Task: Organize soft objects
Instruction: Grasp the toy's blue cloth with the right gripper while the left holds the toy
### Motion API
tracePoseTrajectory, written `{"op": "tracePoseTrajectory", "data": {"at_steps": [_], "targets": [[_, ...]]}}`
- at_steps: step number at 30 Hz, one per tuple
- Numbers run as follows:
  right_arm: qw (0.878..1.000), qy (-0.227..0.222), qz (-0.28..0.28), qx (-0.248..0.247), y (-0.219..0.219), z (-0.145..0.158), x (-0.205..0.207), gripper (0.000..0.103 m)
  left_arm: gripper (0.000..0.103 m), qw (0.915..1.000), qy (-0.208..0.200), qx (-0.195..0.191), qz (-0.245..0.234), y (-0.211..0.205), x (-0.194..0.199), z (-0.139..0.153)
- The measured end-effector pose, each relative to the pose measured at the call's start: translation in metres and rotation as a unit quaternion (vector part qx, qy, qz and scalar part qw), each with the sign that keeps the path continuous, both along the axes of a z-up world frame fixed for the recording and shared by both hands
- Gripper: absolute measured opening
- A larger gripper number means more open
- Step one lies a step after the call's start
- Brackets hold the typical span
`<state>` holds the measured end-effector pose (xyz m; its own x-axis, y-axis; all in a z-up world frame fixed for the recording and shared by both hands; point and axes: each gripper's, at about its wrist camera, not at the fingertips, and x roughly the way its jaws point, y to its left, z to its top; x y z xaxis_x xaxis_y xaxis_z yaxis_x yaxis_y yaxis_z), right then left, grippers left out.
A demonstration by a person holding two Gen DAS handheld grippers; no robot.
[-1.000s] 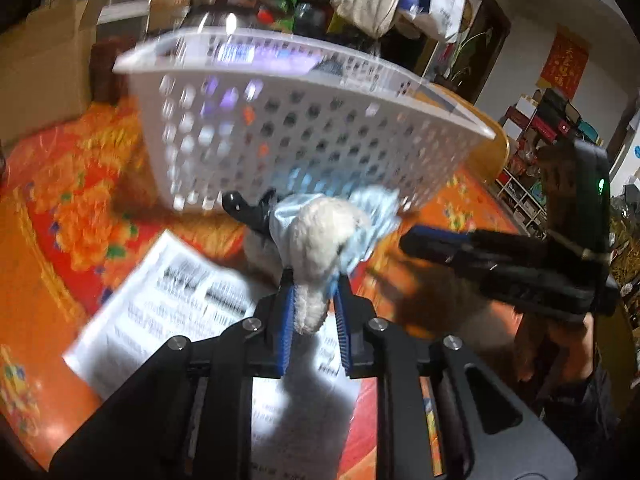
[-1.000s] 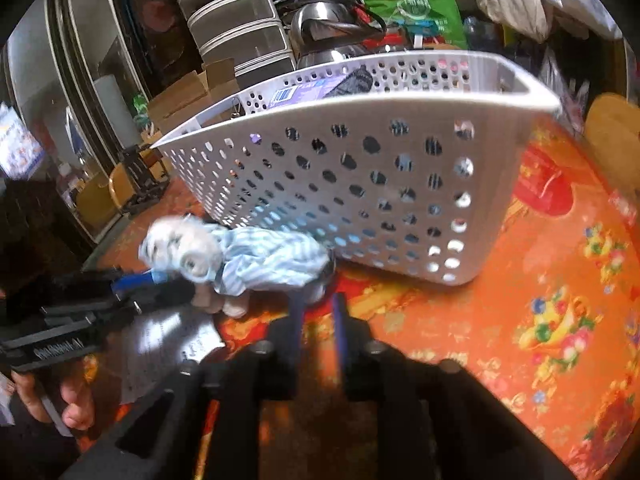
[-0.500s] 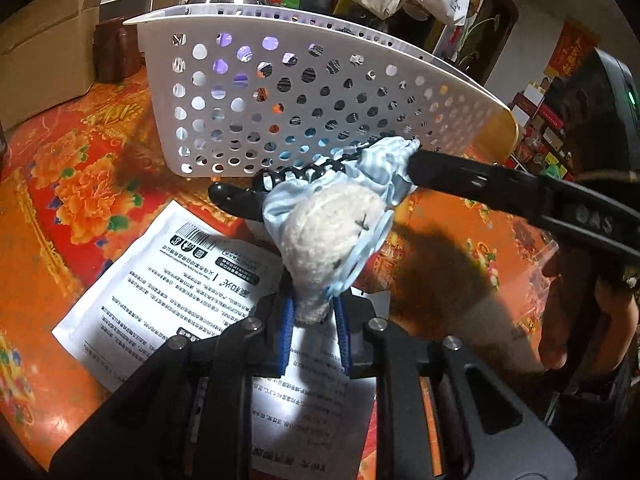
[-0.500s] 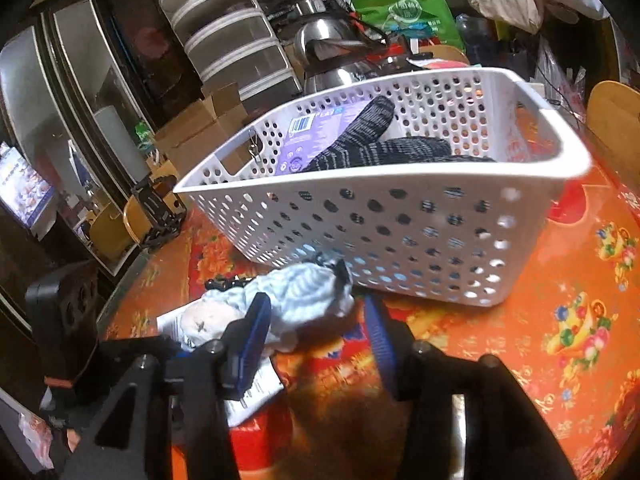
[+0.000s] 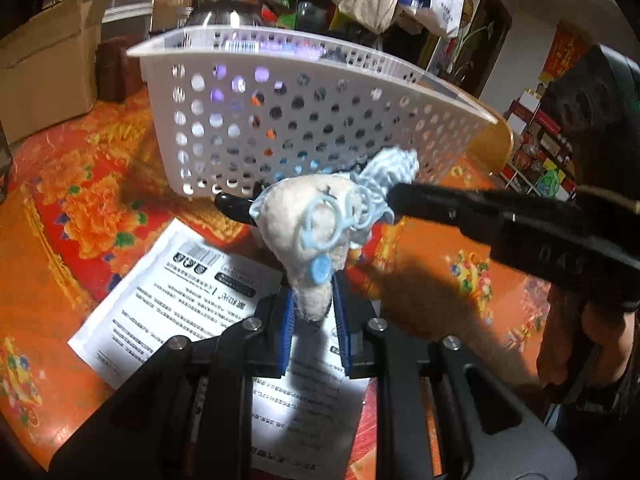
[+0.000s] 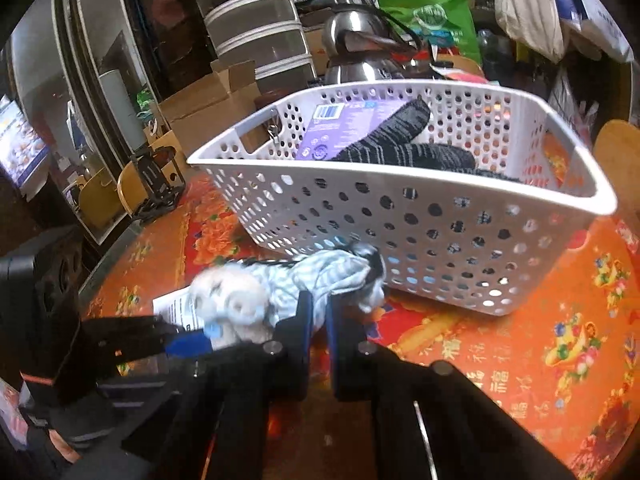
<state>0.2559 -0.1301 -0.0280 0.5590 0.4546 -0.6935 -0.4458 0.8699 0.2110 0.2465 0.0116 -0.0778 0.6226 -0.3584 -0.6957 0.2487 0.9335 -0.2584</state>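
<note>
A small plush toy (image 5: 316, 220) with a cream head, blue glasses and striped blue clothes hangs between both grippers in front of the white perforated basket (image 5: 304, 128). My left gripper (image 5: 314, 312) is shut on the toy's cream head end. My right gripper (image 6: 318, 312) is shut on its striped body (image 6: 320, 276); it also reaches in from the right in the left wrist view (image 5: 404, 196). The basket (image 6: 420, 216) holds dark knitted socks (image 6: 404, 148) and a purple packet (image 6: 336, 128).
A printed white sheet (image 5: 192, 300) lies on the orange flowered tablecloth (image 6: 540, 340) under the toy. Cardboard boxes (image 5: 44, 80), a steel kettle (image 6: 360, 52) and bags stand behind the basket. A wooden chair back (image 6: 616, 152) is at the right.
My right gripper was open around the toy's body half a second ago and has now shut on it. The toy has turned, so its glasses face the left camera.
</note>
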Motion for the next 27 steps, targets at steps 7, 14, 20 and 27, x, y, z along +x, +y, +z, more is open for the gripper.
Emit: {"op": "tracePoseTrajectory", "data": {"at_steps": [7,14,20,27], "targets": [[1.000,-0.022,0.008,-0.002,-0.002,0.010,-0.017,0.002,0.013,0.9995,-0.020,-0.024,0.000,0.010,-0.009,0.014],[0.999,-0.047,0.012,0.002,-0.010,0.028,-0.033,0.002,0.013,0.9982,-0.051,-0.033,-0.006,0.010,-0.031,0.035],[0.997,-0.077,0.015,0.001,-0.011,0.054,-0.047,0.002,0.013,0.9964,-0.079,-0.028,-0.010,0.008,-0.046,0.066],[0.993,-0.117,0.013,0.001,-0.016,0.100,-0.055,0.002,0.013,0.9936,-0.110,-0.023,-0.015,0.003,-0.047,0.123]]}}
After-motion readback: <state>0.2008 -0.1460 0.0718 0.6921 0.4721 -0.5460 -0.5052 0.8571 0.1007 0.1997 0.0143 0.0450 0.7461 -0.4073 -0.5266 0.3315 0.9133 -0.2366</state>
